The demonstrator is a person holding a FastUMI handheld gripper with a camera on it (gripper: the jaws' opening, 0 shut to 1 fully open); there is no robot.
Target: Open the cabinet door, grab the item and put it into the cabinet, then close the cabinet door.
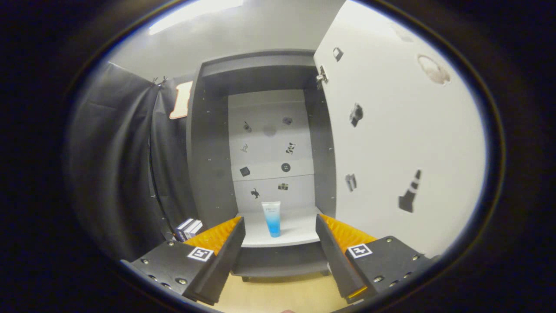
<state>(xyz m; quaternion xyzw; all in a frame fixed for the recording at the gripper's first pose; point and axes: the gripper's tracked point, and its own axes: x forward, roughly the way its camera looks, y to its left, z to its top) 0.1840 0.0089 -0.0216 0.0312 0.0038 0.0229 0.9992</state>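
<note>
- Cabinet [260, 69] stands straight ahead, door [391, 143] swung wide open to the right, its inner face showing small stickers.
- Gripper [280, 226]: fingers spread well apart, nothing between them, not touching anything; held back from the cabinet front.
- Item = blue-and-white tube [272, 218], standing upright on its cap on the white shelf [299, 232], approx. mid-shelf, closer to the front edge than the back wall.
- Tube sits beyond the fingertips, in line w/ the gap between them but apart from both.
- Back panel [269, 143] of the cabinet also carries small stickers; upper compartment looks bare.
- Small boxes [188, 228] lie on the floor just outside the cabinet's left side, by the black curtain [117, 174].
- Progress, as I judge it: door opened = done; tube placed inside = looks done, since it stands free on the shelf w/ the jaws empty.
- Left to do: close the door. Needs the gripper over to the right, onto the door's free edge, then a swing leftward.
- Risk: tube near the shelf's front edge, so the closing door may clip it if it overhangs; can't tell the clearance from here.
</note>
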